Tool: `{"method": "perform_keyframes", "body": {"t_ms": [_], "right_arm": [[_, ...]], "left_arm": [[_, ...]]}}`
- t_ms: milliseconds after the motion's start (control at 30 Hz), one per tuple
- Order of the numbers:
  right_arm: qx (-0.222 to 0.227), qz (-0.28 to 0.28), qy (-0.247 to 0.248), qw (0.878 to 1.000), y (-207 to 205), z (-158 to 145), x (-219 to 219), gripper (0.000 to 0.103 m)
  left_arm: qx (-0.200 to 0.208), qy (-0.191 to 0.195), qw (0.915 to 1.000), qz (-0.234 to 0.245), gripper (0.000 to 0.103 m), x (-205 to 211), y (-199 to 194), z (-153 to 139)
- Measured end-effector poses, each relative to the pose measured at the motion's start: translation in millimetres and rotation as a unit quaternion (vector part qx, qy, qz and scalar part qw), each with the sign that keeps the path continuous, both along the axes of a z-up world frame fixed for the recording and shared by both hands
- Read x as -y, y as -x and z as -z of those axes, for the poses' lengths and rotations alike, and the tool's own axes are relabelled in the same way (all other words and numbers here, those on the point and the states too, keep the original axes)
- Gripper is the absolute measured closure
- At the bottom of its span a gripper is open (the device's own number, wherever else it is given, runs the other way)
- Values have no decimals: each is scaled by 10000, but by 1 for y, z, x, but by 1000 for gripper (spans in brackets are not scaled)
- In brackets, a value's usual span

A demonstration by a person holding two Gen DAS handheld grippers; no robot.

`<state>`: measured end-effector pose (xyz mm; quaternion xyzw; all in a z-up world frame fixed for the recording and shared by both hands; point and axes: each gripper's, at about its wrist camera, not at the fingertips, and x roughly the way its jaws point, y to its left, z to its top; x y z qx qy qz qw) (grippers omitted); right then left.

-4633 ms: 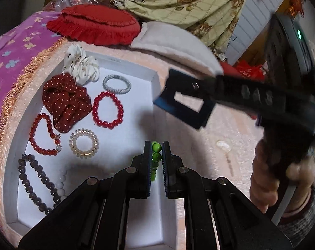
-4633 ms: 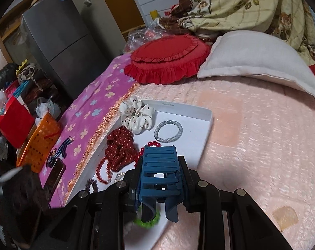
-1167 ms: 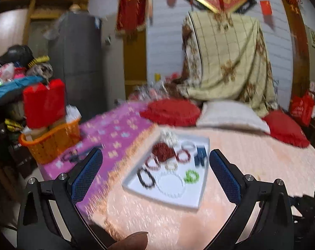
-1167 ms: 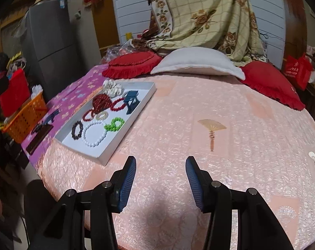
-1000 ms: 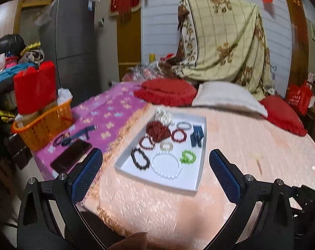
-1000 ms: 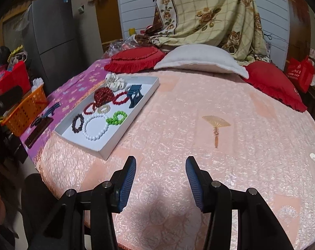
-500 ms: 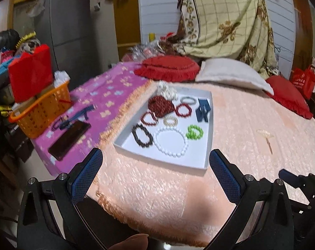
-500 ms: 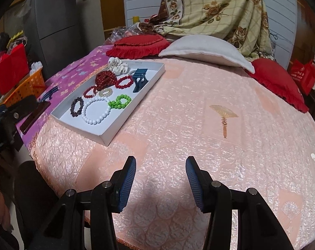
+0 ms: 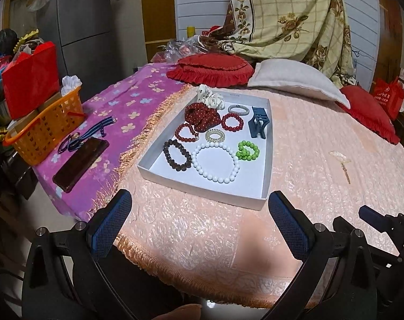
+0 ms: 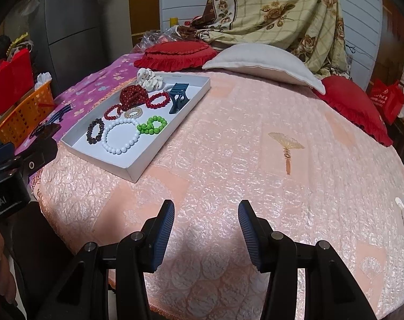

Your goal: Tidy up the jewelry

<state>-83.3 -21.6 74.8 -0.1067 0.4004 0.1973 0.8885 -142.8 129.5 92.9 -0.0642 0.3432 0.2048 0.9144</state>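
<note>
A white tray [image 9: 264,178] [image 10: 138,172] lies on the pink bed cover and holds several items: a green bead bracelet [image 9: 248,150] [image 10: 151,124], a white bead necklace [image 9: 215,161], a dark bead bracelet [image 9: 176,154], red bead bracelets [image 9: 232,121], a blue hair claw [image 9: 258,122] [image 10: 178,97] and scrunchies [image 9: 202,116]. My left gripper [image 9: 199,226] is wide open and empty, held back from the tray's near edge. My right gripper [image 10: 206,232] is open and empty over the bed cover, right of the tray.
A purple flowered cloth [image 9: 116,112] with a phone [image 9: 80,162] and a lanyard lies left of the tray. An orange basket [image 9: 42,130] stands beyond it. Red cushions [image 9: 210,69] and a grey pillow [image 9: 295,82] lie behind the tray.
Both grippers let go of the green bracelet and the blue claw, which now lie in the tray, and pulled back. Over the last second the views tilted down slightly.
</note>
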Motion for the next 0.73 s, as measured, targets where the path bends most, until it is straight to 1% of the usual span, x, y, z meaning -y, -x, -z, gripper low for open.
{"method": "perform_keyframes", "body": {"t_ms": [300,733], "right_arm": [[-2,-53,79,10000,2,4,-4,55],[-82,-93,115,9999,0,10,-7,55]], "left_arm": [[-117,127,9999,-2,1,-5,-3,6],[-181,52,9998,-82,1,-7,-5,10]]}}
